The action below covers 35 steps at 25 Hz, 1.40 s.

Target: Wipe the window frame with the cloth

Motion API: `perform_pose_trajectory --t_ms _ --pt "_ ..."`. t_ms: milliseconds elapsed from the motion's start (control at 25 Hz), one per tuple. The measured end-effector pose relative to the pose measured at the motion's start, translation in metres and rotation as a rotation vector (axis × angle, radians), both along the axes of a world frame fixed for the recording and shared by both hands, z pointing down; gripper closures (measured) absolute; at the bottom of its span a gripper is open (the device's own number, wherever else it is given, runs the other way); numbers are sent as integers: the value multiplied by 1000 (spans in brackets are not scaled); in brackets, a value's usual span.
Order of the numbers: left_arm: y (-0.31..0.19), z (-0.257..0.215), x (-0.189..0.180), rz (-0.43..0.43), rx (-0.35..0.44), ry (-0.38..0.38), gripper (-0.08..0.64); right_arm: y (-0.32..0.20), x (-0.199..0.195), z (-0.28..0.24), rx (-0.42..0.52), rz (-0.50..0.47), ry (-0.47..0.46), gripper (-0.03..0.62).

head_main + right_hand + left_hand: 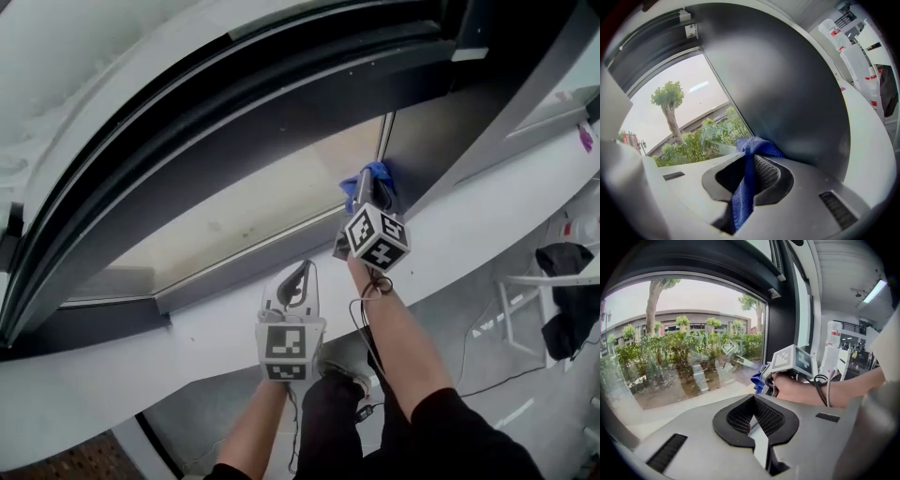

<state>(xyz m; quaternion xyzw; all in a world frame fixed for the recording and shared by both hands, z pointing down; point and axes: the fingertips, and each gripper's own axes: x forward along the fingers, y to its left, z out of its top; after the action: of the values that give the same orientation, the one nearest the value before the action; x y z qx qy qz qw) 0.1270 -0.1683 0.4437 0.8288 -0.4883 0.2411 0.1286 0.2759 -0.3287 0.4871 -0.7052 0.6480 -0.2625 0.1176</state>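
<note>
My right gripper (364, 190) is shut on a blue cloth (378, 174). It holds the cloth at the lower right corner of the window, where the glass meets the dark upright frame panel (436, 131). In the right gripper view the cloth (746, 187) runs back between the jaws, and its bunched front end touches the dark panel (797, 93). My left gripper (298, 279) hovers over the white sill (178, 333), a little nearer to me, shut with nothing in it. The left gripper view shows its closed jaws (757, 426) and, beyond them, the right gripper's marker cube (794, 361) and the cloth (757, 380).
A grey bottom rail (239, 261) runs along under the glass, and a wide dark frame (262, 112) arches above it. To the right, below the sill, stands a white rack (525, 291) with a black garment (562, 281) on it. A cable (487, 382) lies on the floor.
</note>
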Motion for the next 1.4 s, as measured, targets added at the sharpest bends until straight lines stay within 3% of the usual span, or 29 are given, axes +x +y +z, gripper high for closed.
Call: perform_pose_trajectory --t_ms 160,400,1400 --pt "3 -15 -4 -34 -48 21 554 0 1 -17 -18 -6 8 553" --pt "1 -42 2 -31 -16 21 554 2 0 -25 -42 9 -24 552" --pt "-9 -58 2 -22 -8 0 554 0 2 -55 13 32 -73 552"
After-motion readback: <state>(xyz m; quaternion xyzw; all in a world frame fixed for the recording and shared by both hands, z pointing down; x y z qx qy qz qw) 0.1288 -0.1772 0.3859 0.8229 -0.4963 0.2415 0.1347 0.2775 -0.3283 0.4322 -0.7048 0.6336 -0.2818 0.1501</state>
